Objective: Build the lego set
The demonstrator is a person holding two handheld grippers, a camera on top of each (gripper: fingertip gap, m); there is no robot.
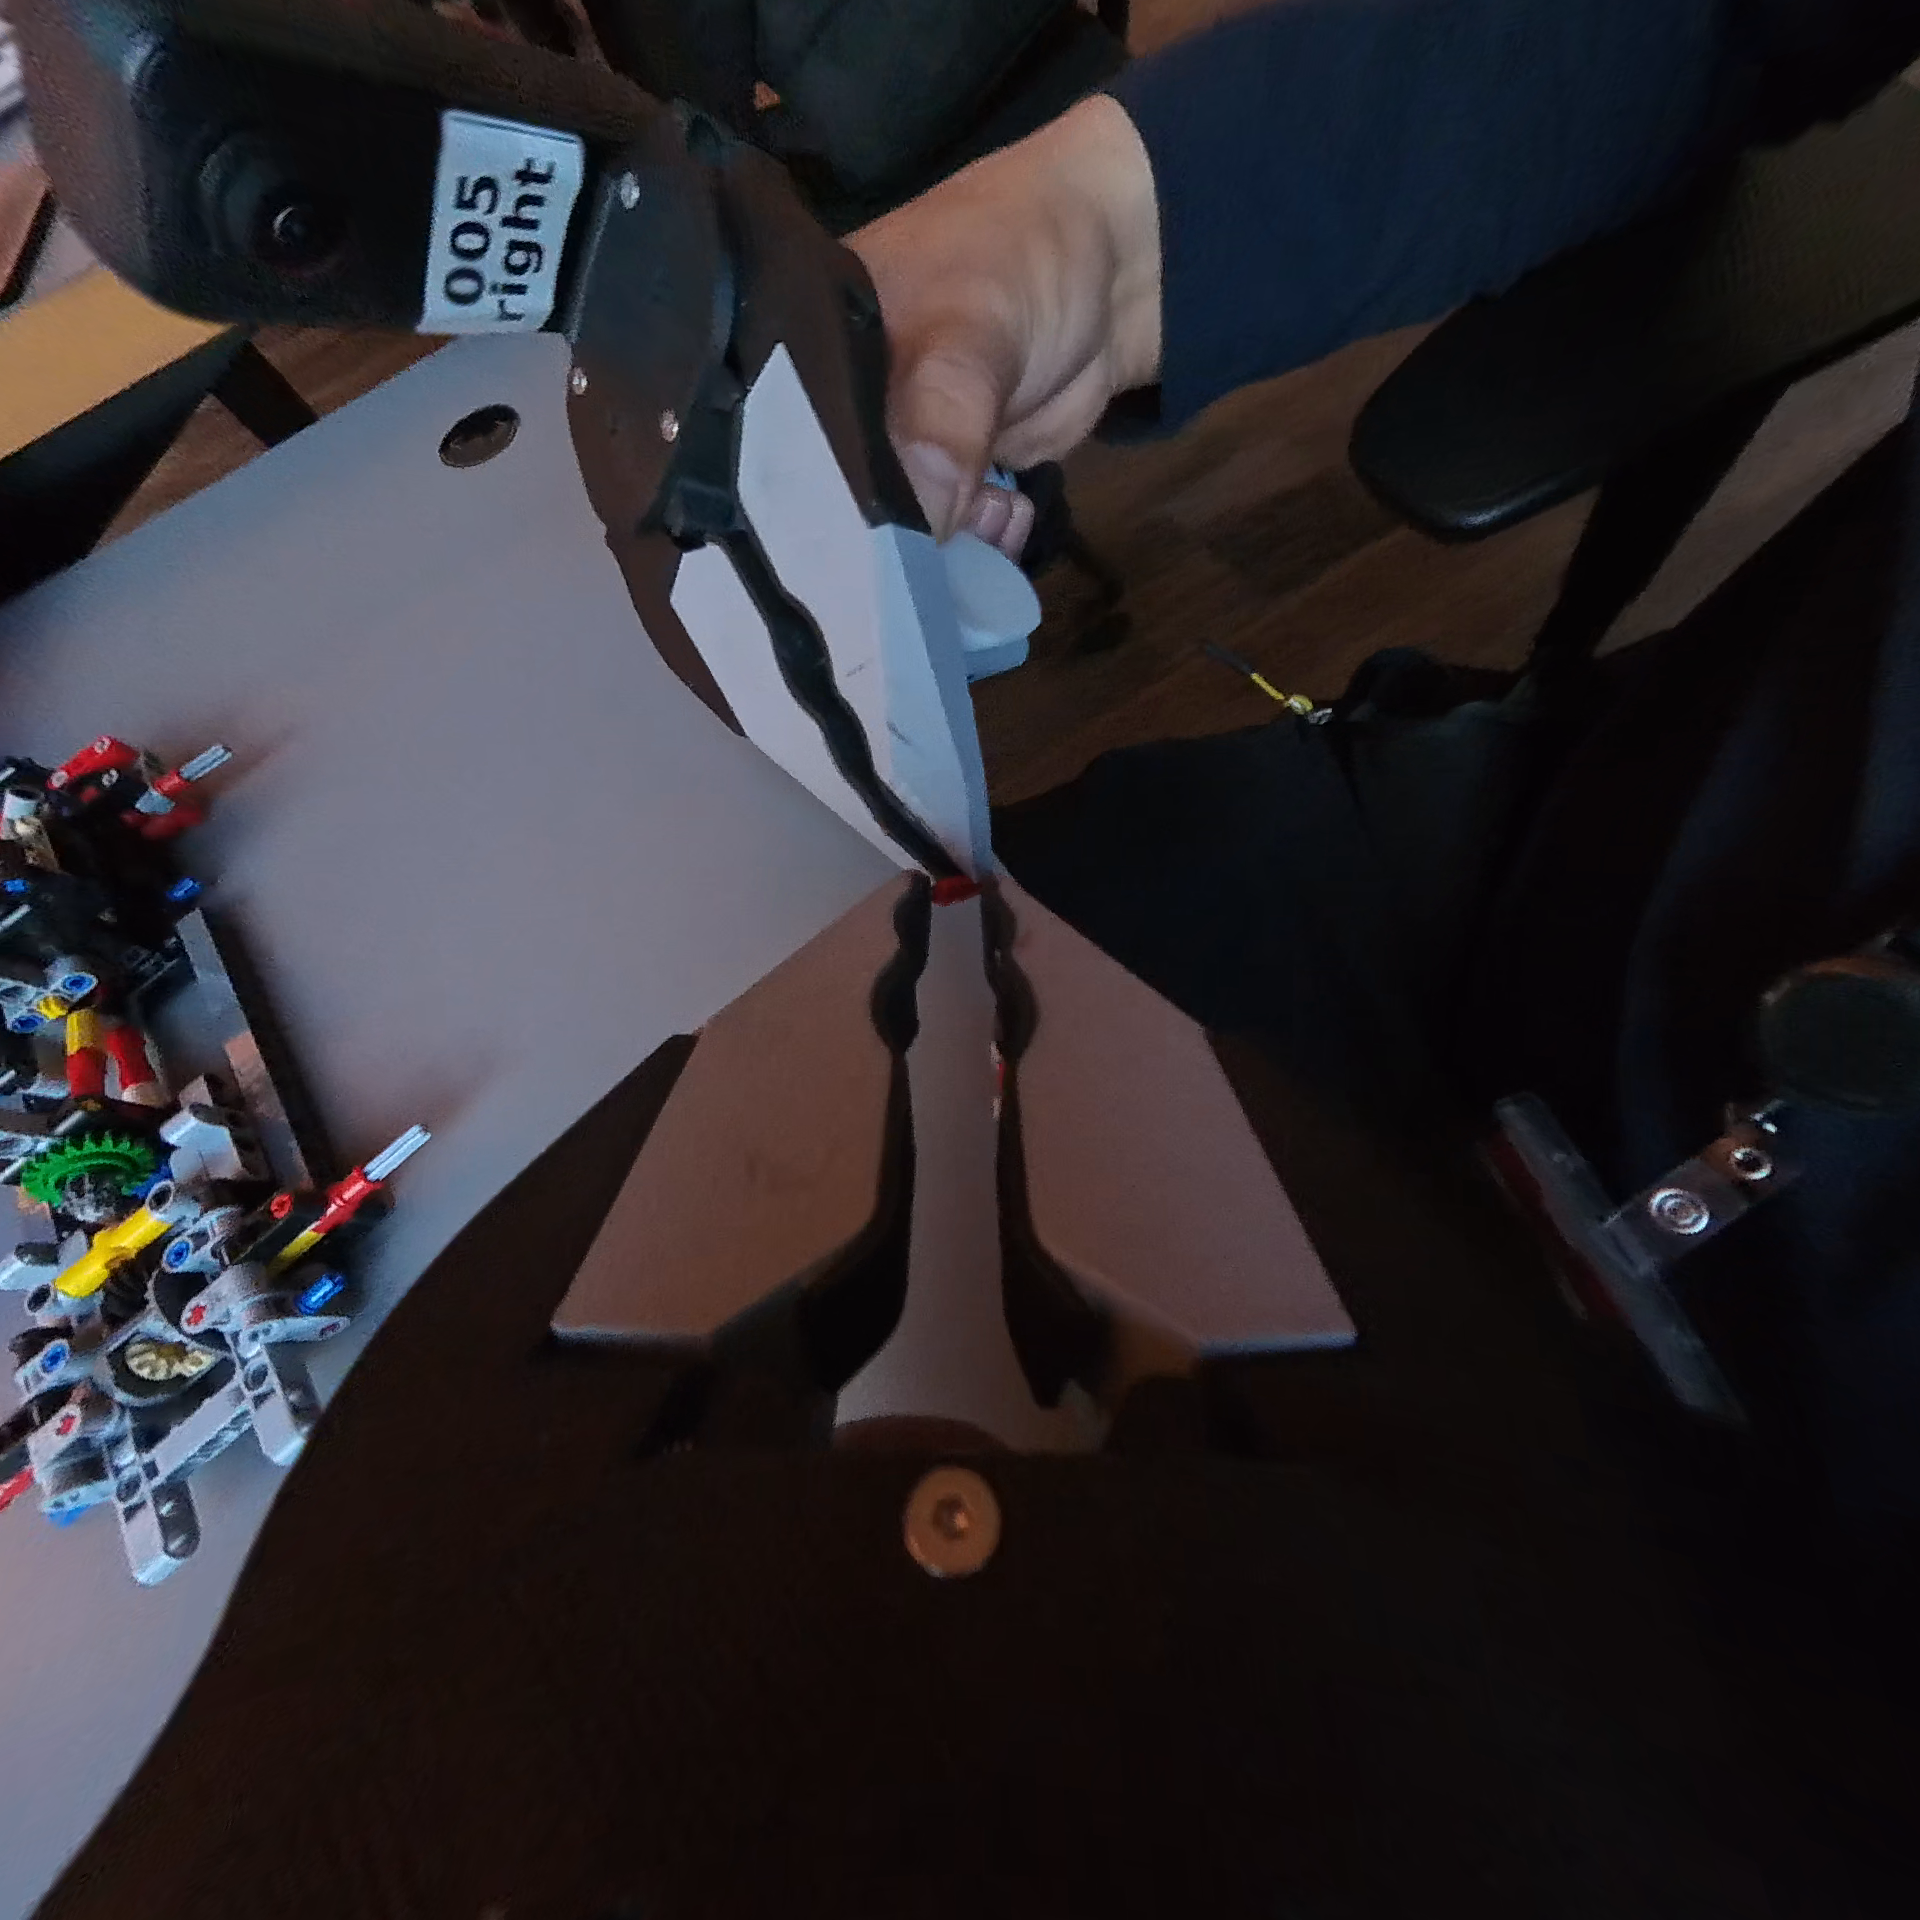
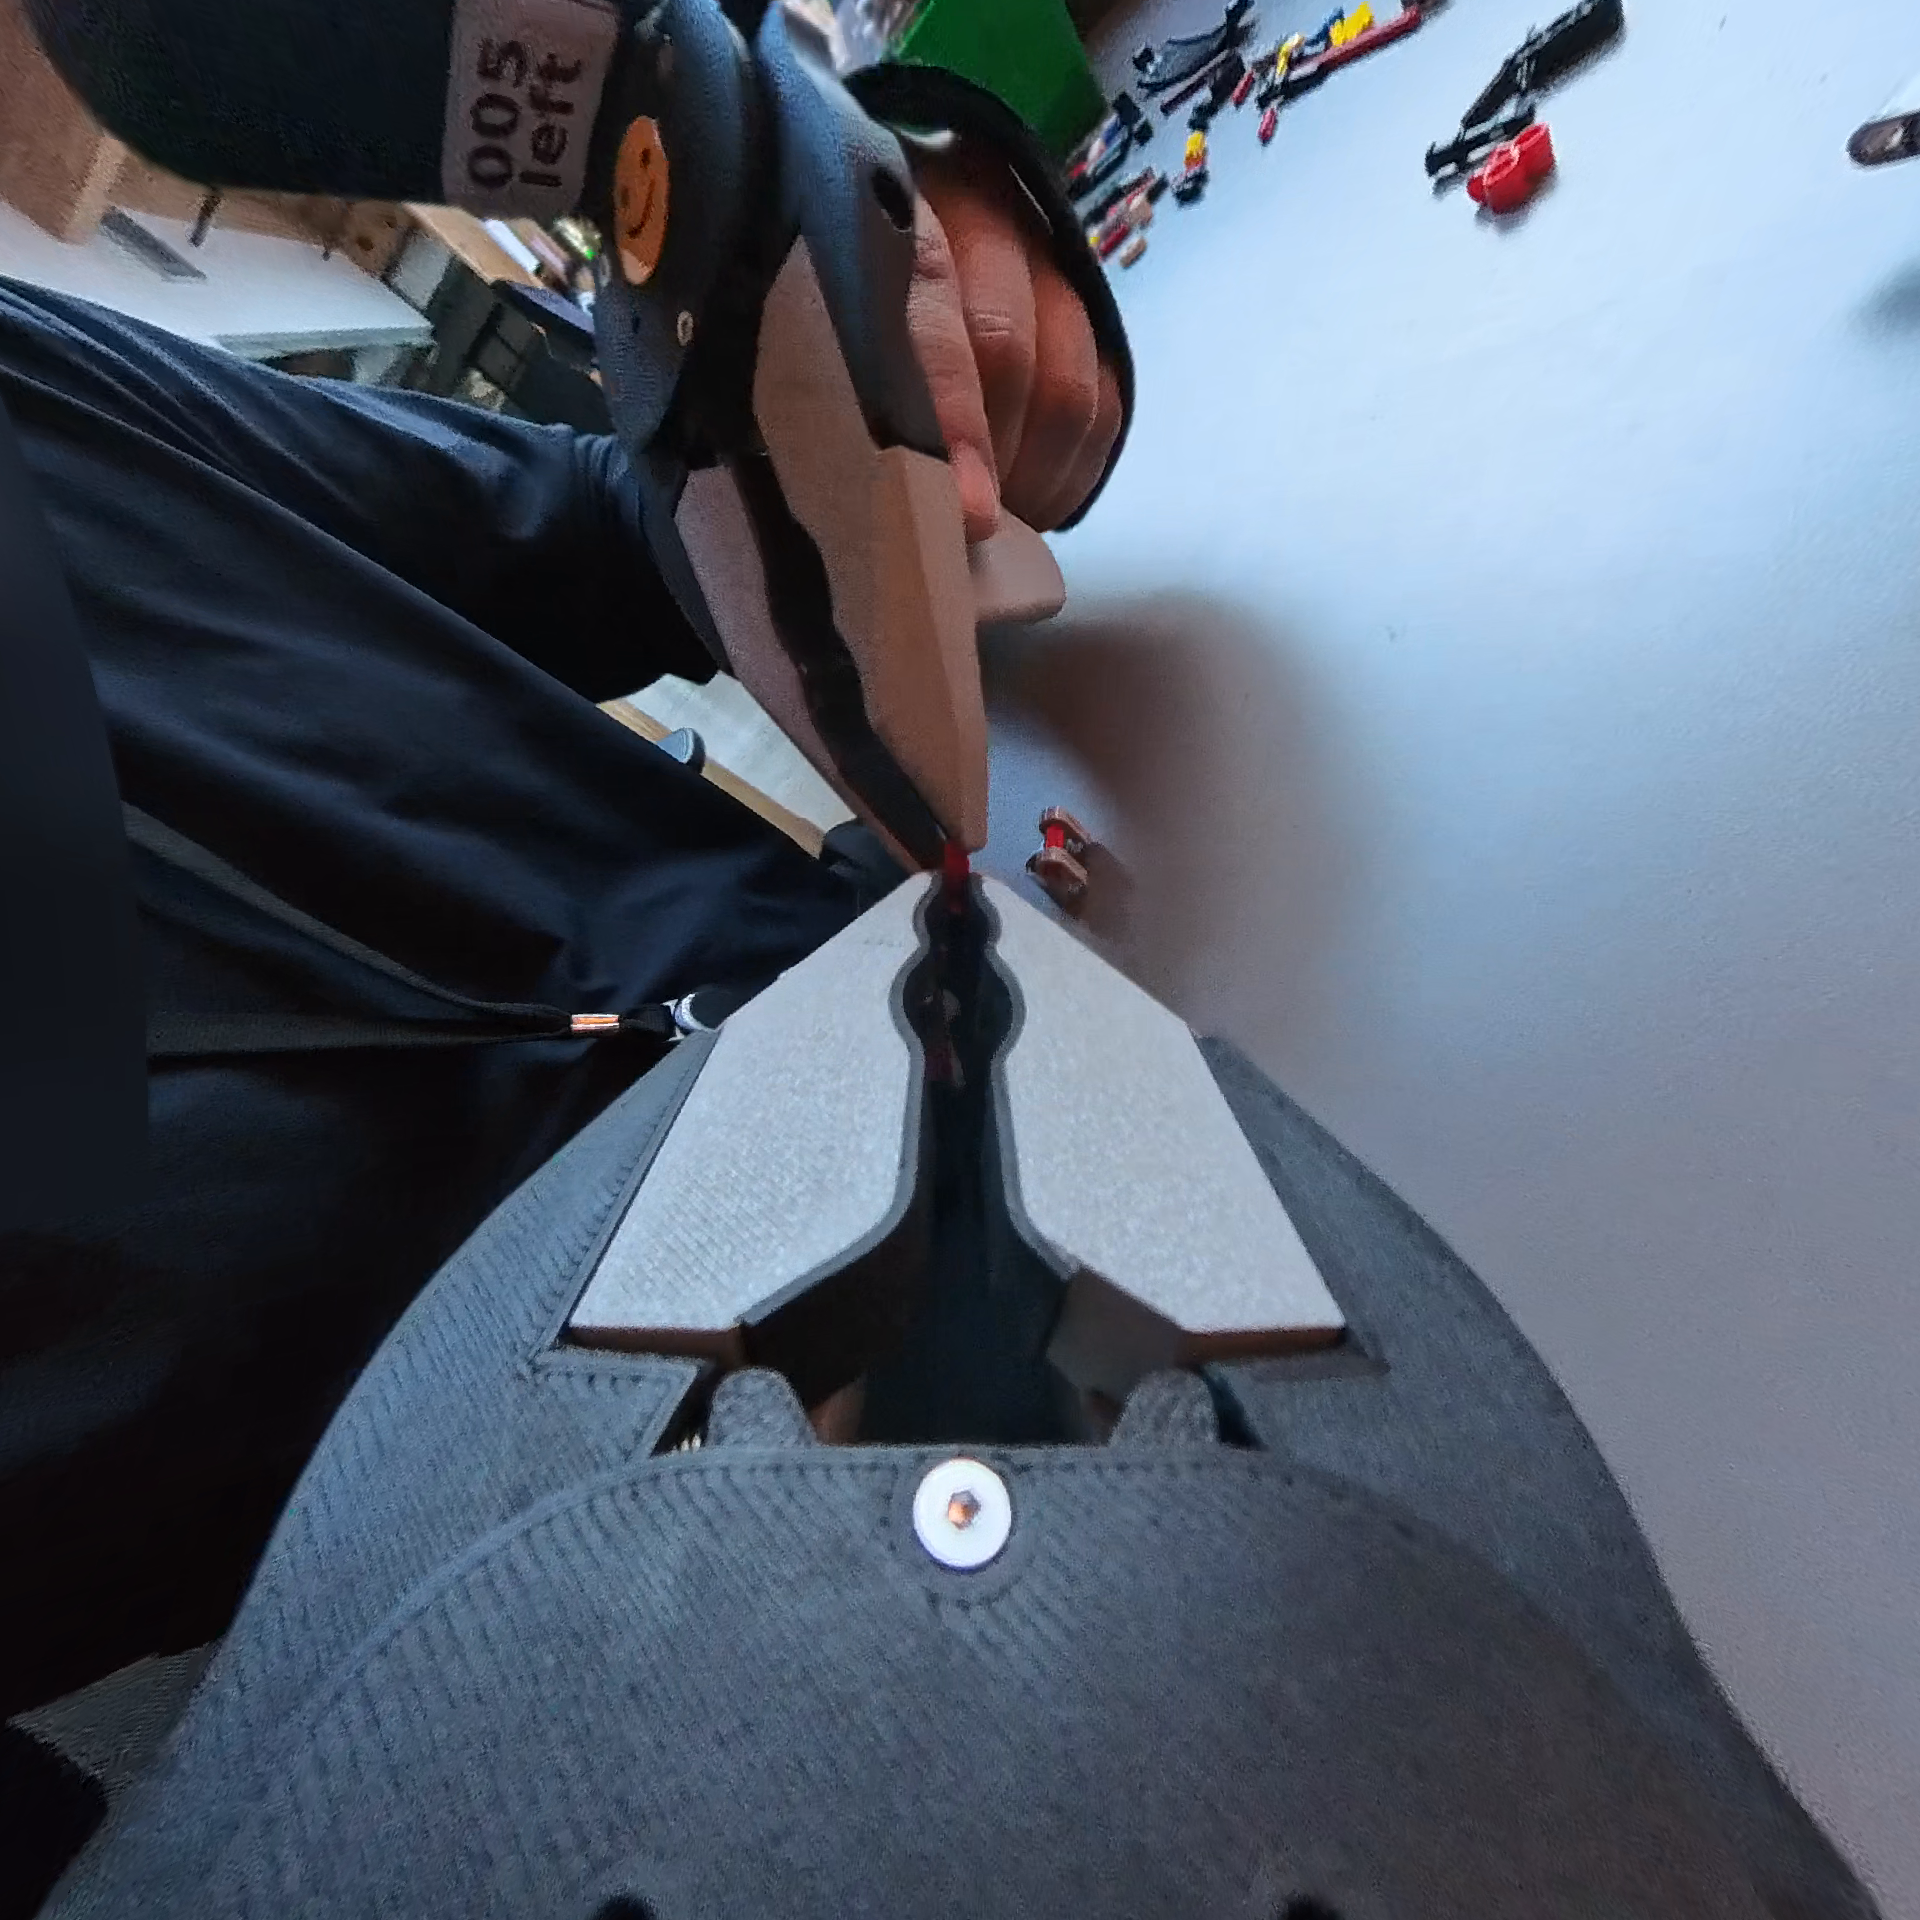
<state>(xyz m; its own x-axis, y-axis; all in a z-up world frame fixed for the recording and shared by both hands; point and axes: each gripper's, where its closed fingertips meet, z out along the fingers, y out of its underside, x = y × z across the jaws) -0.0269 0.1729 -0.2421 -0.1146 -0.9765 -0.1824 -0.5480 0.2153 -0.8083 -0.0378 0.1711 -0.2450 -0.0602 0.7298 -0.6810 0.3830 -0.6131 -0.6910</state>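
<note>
Grippers meet tip to tip above the table [image 1: 436, 665] edge, left gripper [image 1: 954, 896] and right gripper [image 2: 953, 883] both clamped on one red pin [image 1: 954, 889], brick models [image 1: 135, 1226] lying far left.

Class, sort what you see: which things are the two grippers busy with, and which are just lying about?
In use: left gripper; right gripper; red pin between their tips.

Lying about: brick model; small red-and-brown piece; scattered bricks; grey table.
</note>
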